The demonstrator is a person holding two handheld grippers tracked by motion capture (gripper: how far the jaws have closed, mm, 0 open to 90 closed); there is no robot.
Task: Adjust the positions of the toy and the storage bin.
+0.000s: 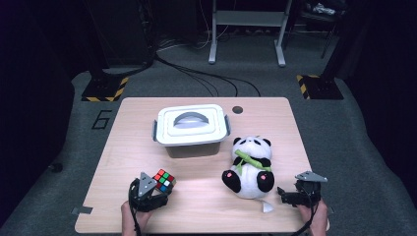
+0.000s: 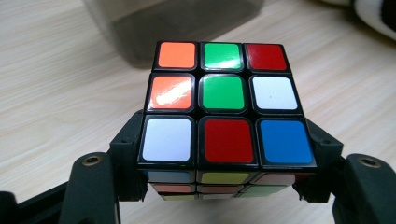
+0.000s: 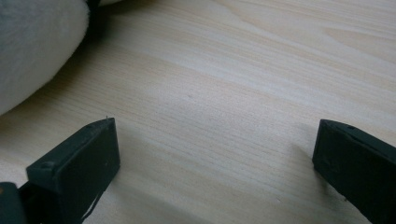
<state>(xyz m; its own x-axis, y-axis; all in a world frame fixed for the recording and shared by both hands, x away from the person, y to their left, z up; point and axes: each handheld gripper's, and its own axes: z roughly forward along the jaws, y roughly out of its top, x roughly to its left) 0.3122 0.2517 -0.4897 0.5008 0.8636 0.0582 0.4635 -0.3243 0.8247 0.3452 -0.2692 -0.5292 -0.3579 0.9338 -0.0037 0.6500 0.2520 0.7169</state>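
Left gripper (image 2: pixel 219 186) clamping puzzle cube (image 2: pixel 223 102) — apparently lifted, right gripper (image 3: pixel 215 154) agape

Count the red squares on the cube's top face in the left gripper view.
2 on the cube held by the left gripper: far right corner and near middle. Other faces are mostly hidden.

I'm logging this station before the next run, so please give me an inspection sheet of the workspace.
Surface: wooden table, no spills seen.
Job's things: puzzle cube clamped in the left hand-held gripper.
Clutter: lidded storage box at the centre back; plush panda seated at the right.
Grippers: left shut on the cube; right hand-held gripper open, empty, beside the panda.
Cables: black leads on the floor behind the table.
Surroundings: grey stand; hazard-striped bases.
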